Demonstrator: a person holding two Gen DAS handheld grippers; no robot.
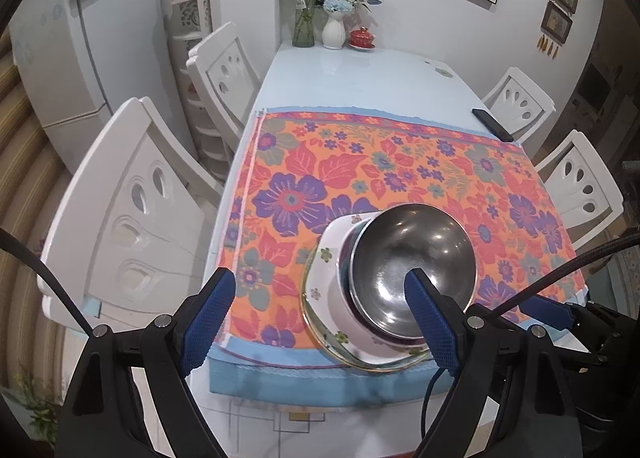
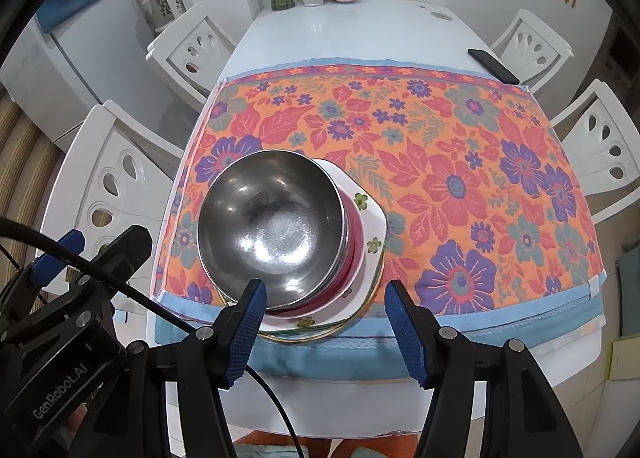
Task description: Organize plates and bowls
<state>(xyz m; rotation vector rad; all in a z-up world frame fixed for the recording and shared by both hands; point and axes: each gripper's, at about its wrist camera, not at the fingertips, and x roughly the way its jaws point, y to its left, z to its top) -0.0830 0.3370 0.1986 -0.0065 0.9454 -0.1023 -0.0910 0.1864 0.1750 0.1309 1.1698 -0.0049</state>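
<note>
A long pale blue table [image 2: 352,29] fills the scene, with white chairs [image 2: 192,49] along both sides. A bright orange cloth [image 2: 460,145] patterned with red and purple flowers covers the near half of the table, edged by a blue border at the front.

Near the front edge of the cloth, towards its left side in the right wrist view, stands a single stack of dishes. At the bottom is a white plate [image 2: 374,230] with small flower motifs and a thin gold rim. On it sit nested bowls, one showing a red side [image 2: 354,242], and on top a shiny steel bowl [image 2: 272,225], upright and empty.

The left gripper [image 1: 320,298] hangs above the near edge of the table with its blue-padded jaws spread wide and nothing between them; its right finger overlaps the steel bowl in the picture, though contact cannot be judged. The right gripper [image 2: 324,310] hovers just in front of the stack, jaws parted about halfway, holding nothing.

At the far end stand a glass vase of greenery [image 1: 304,23], a white vase of blue flowers [image 1: 333,31] and a small red lidded cup [image 1: 362,37]. A black phone [image 1: 492,124] lies by the right edge.
</note>
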